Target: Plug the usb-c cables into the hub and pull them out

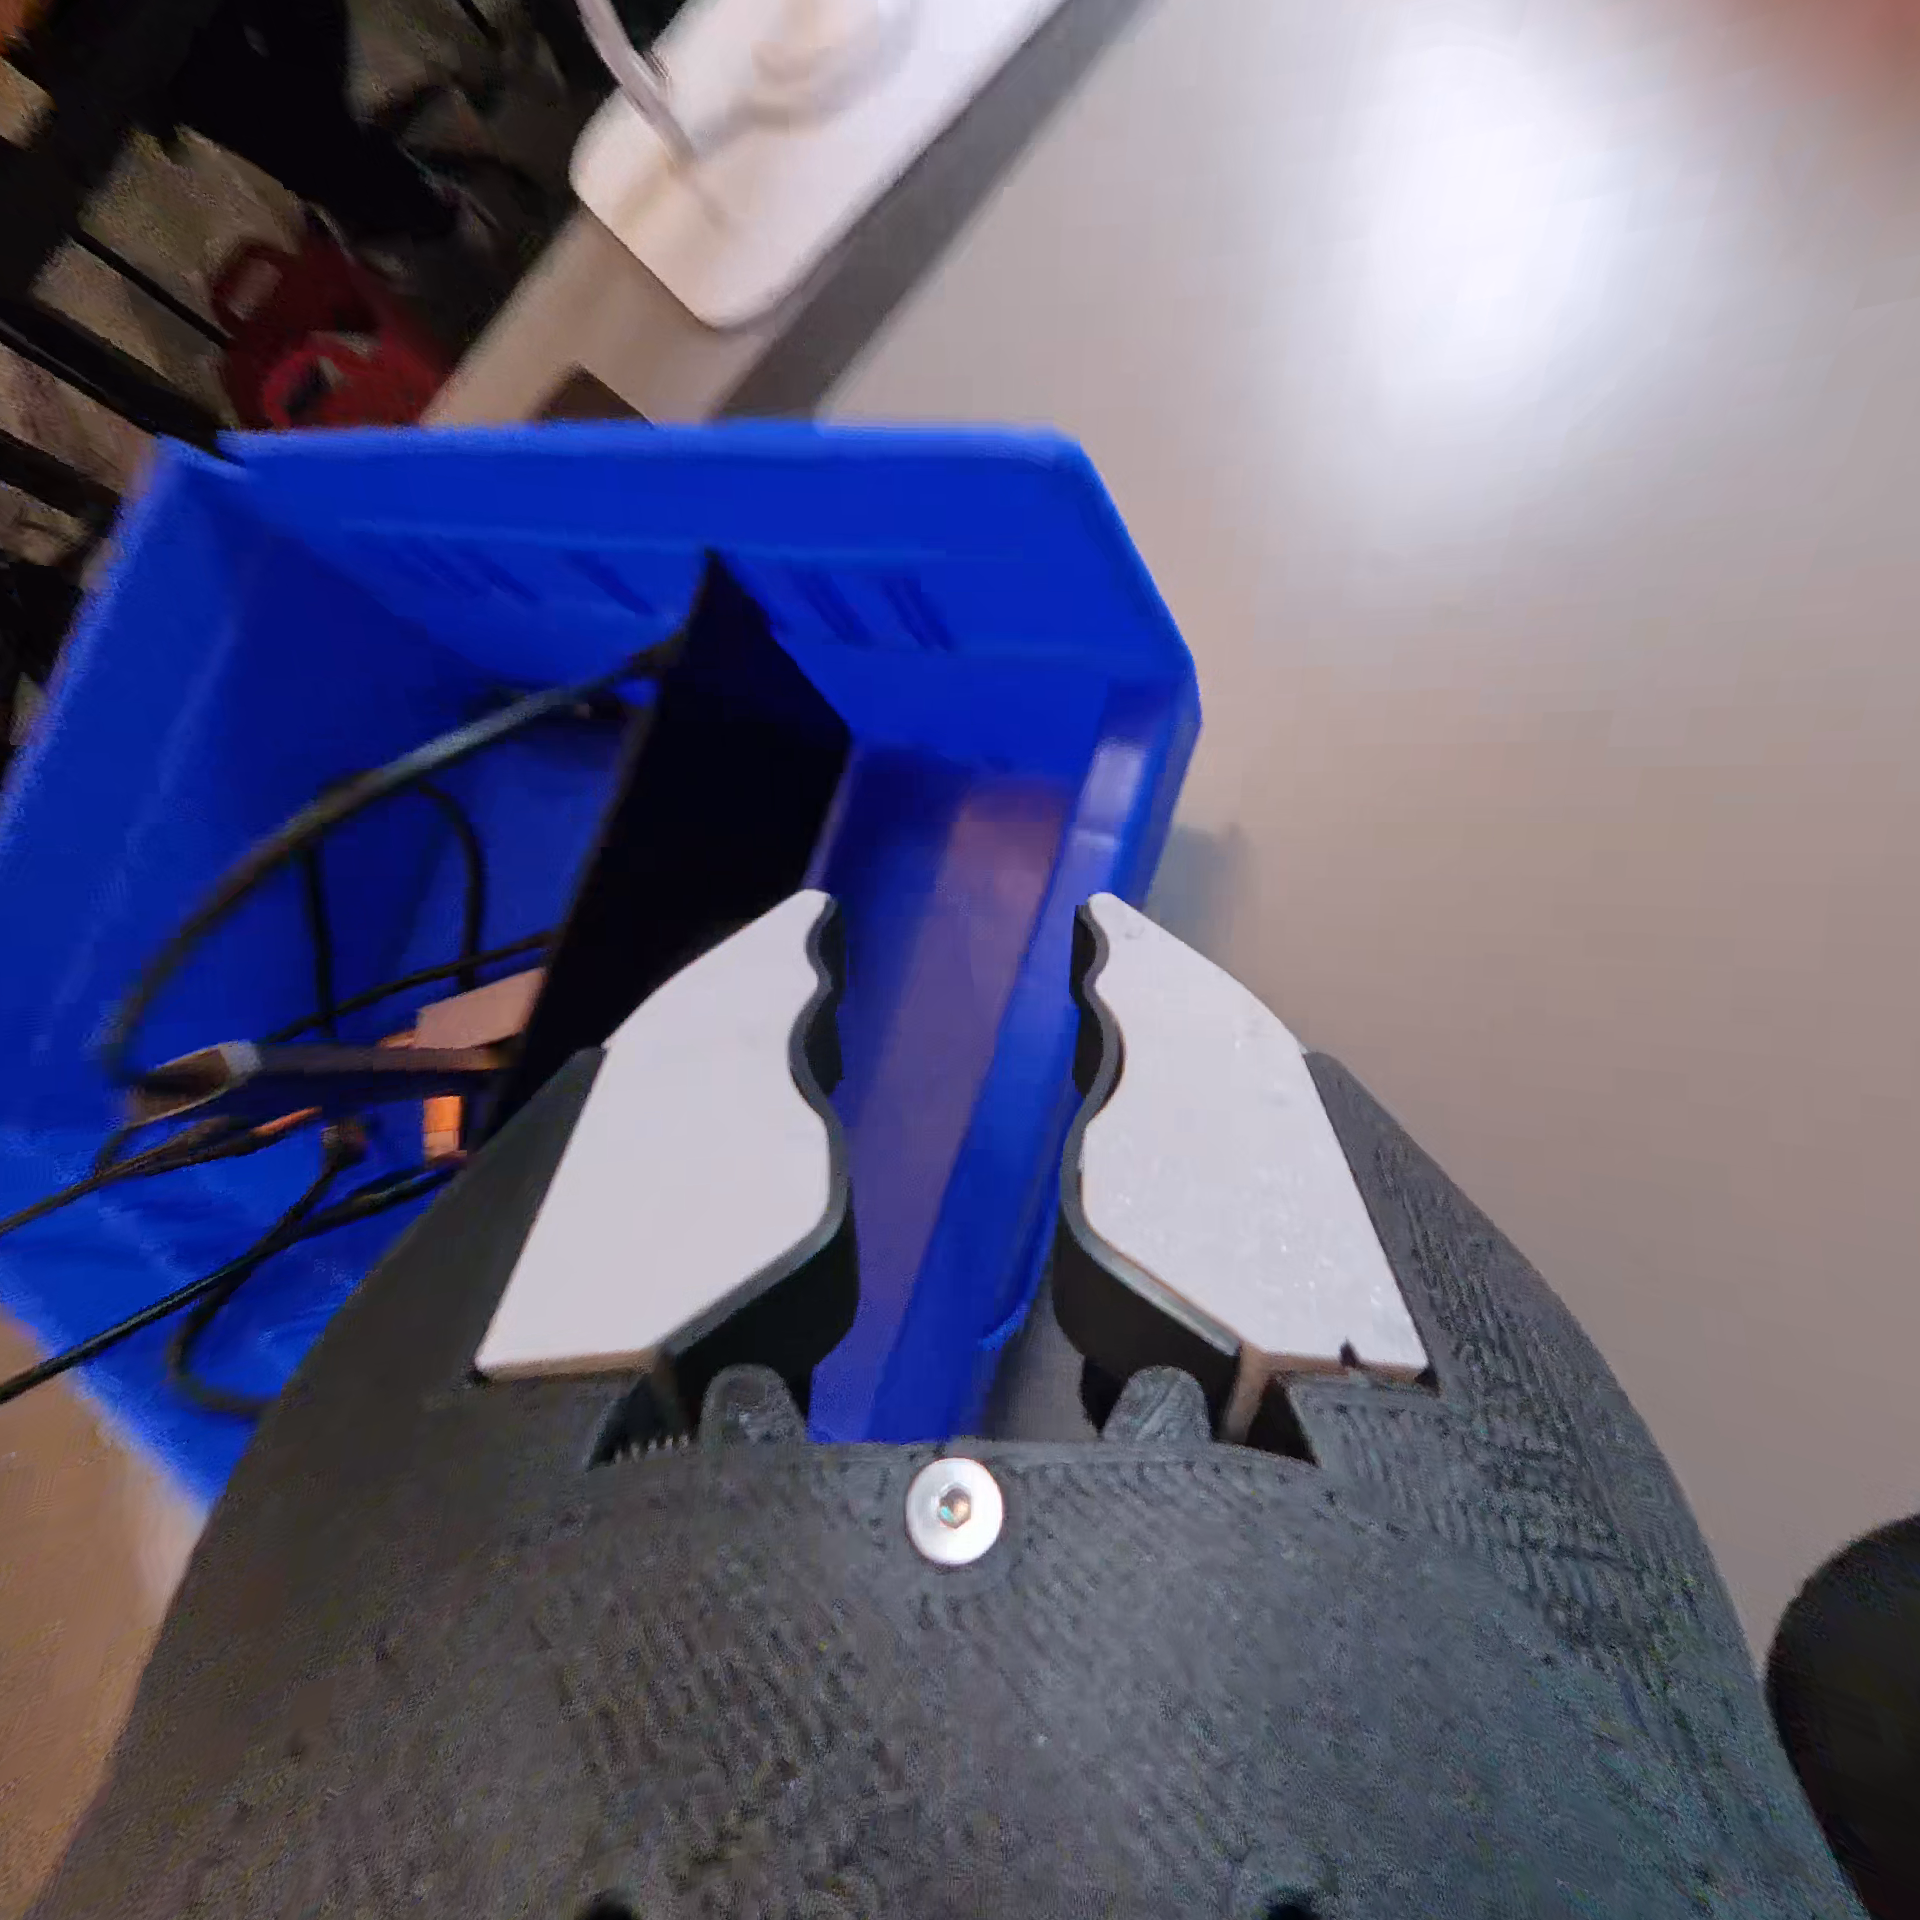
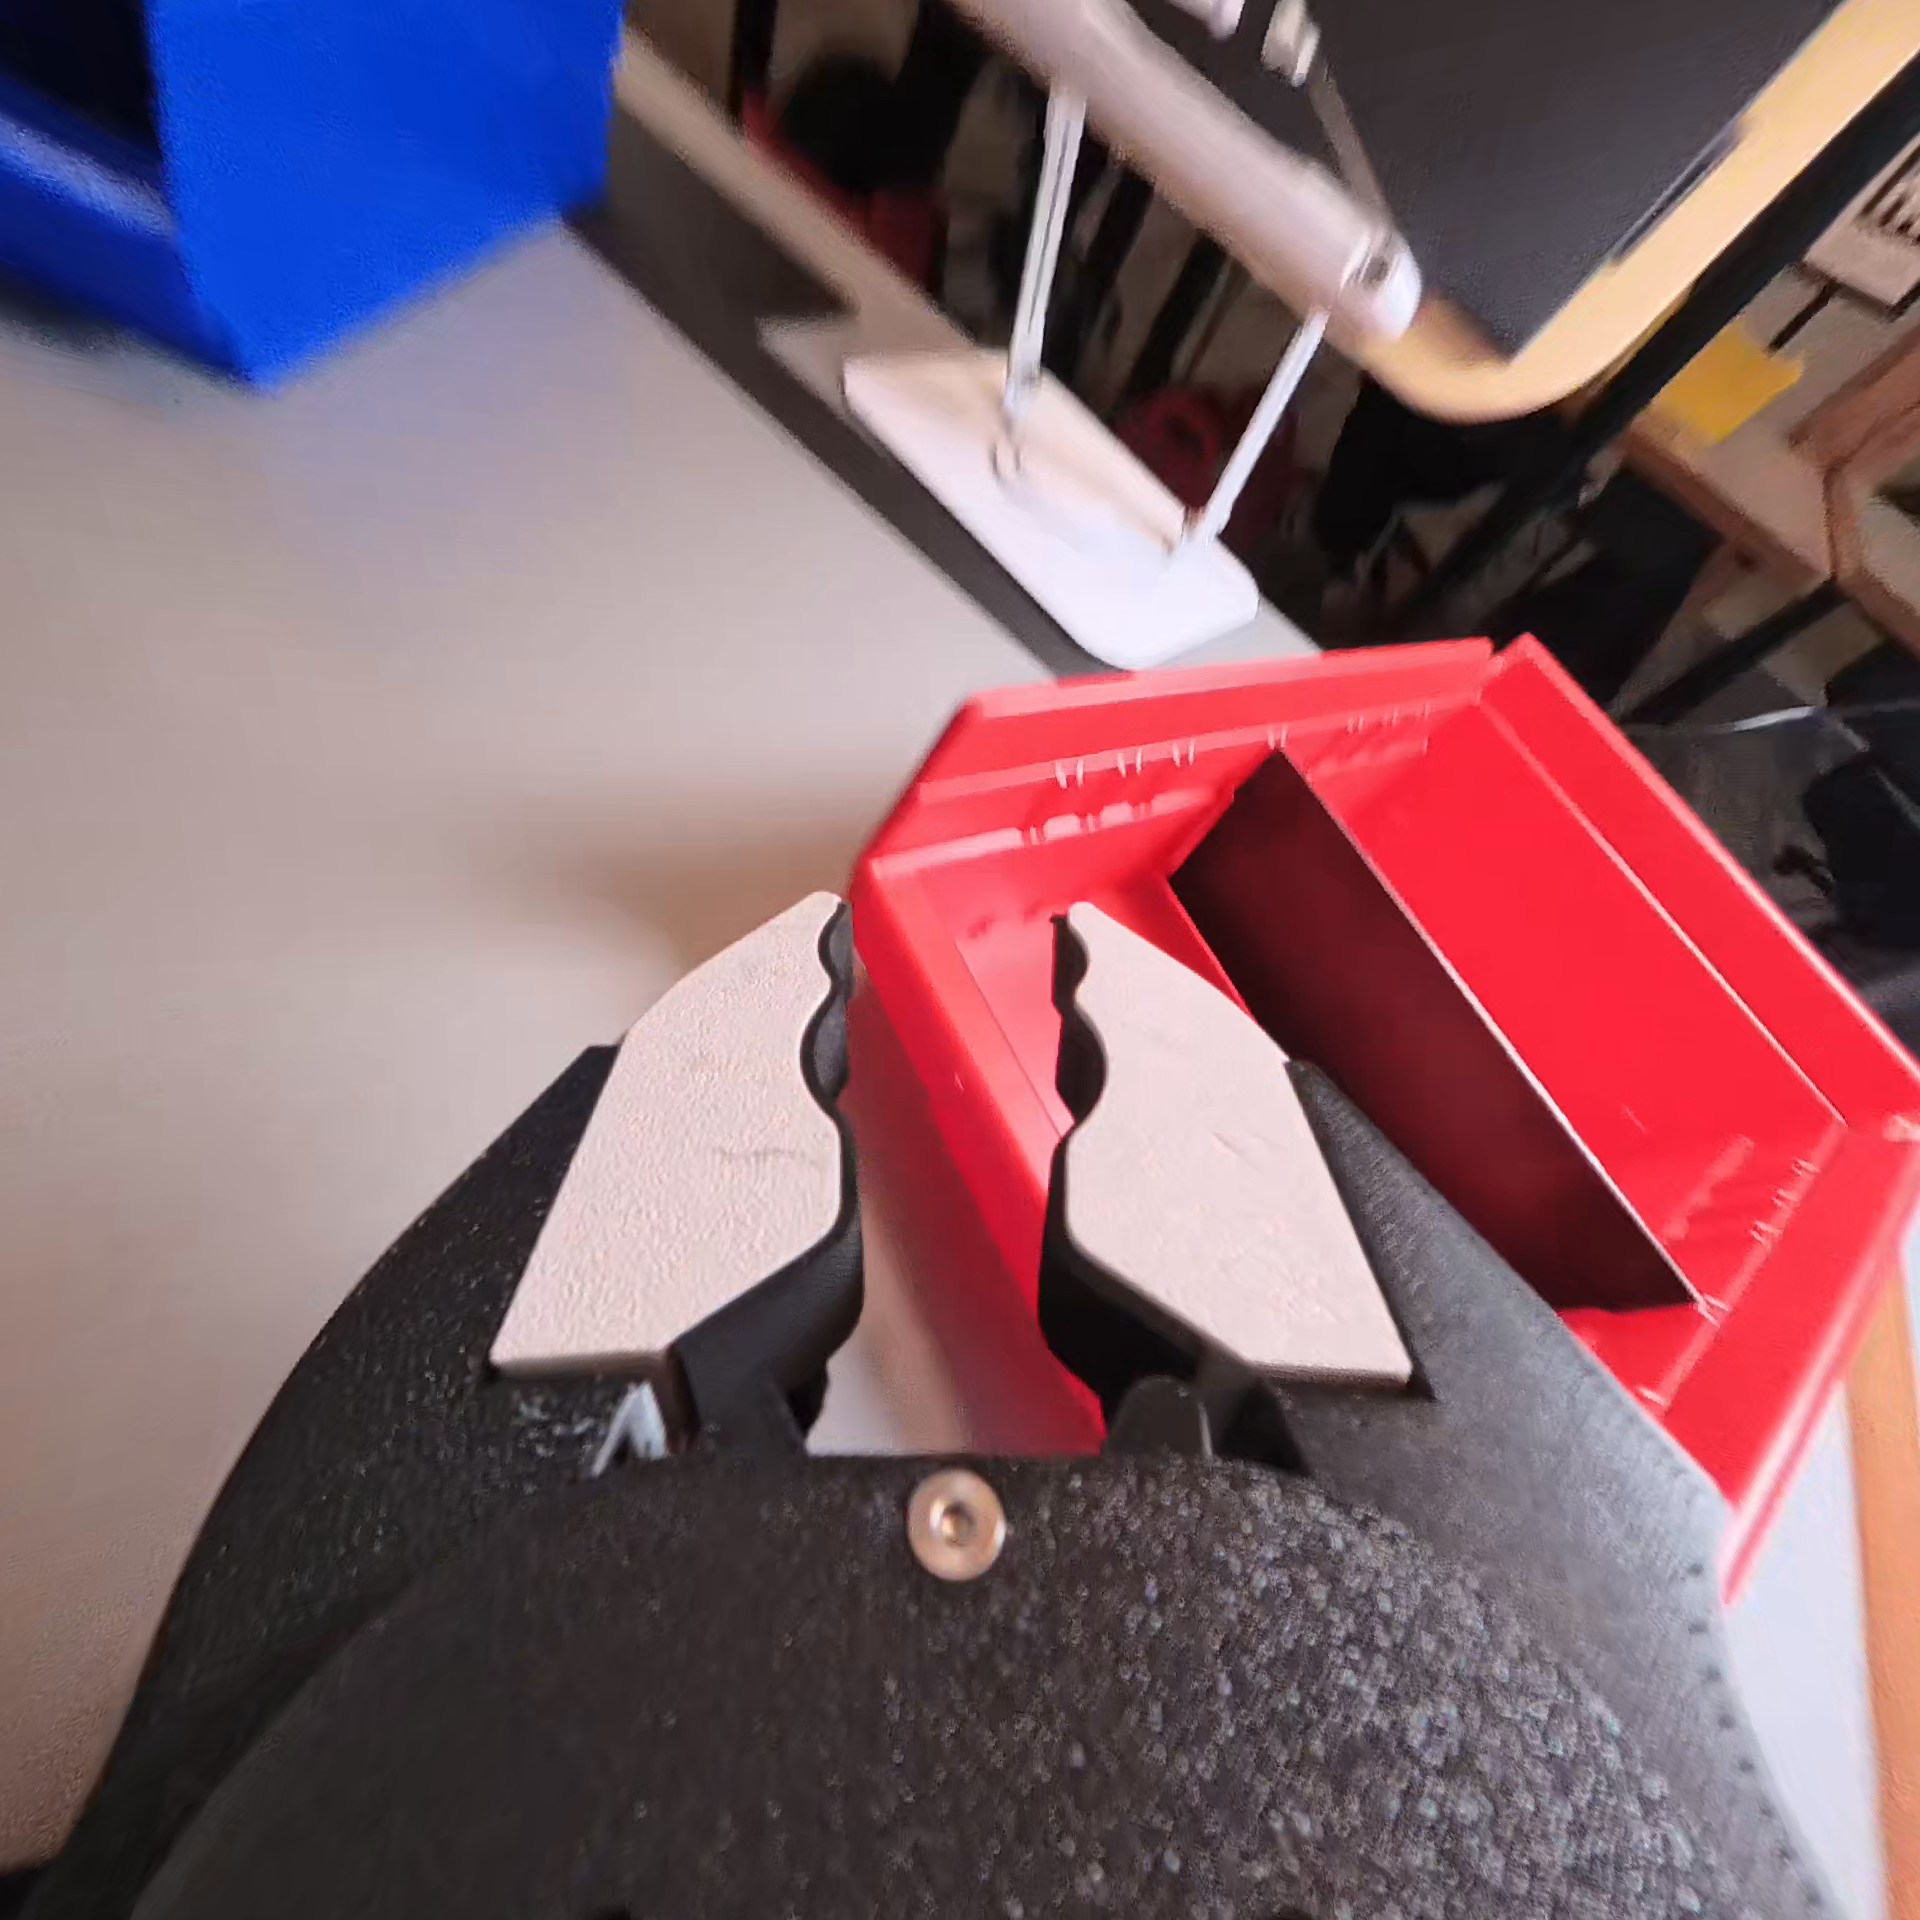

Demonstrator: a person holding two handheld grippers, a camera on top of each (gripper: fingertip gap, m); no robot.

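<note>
A blue bin (image 1: 623, 499) with a black divider (image 1: 717, 810) holds black cables (image 1: 312, 831) and a blurred grey hub (image 1: 478, 1013) in its left compartment. My left gripper (image 1: 956, 914) straddles the bin's right wall, one finger inside and one outside, and appears shut on it. My right gripper (image 2: 951, 920) straddles the near left wall of a red bin (image 2: 1558, 831) the same way and appears shut on it. The red bin has a black divider (image 2: 1403, 1039), and no cables show in it. The blue bin also shows in the right wrist view (image 2: 364, 156), far left.
Both bins sit on a pale grey table (image 1: 1455, 623). A white stand base (image 2: 1049, 499) rests at the table's far edge, also in the left wrist view (image 1: 748, 156). The red bin lies near the table's right edge (image 2: 1881, 1455). Dark clutter lies beyond the table. One gripper's finger ends stand about 35 cm off the other's.
</note>
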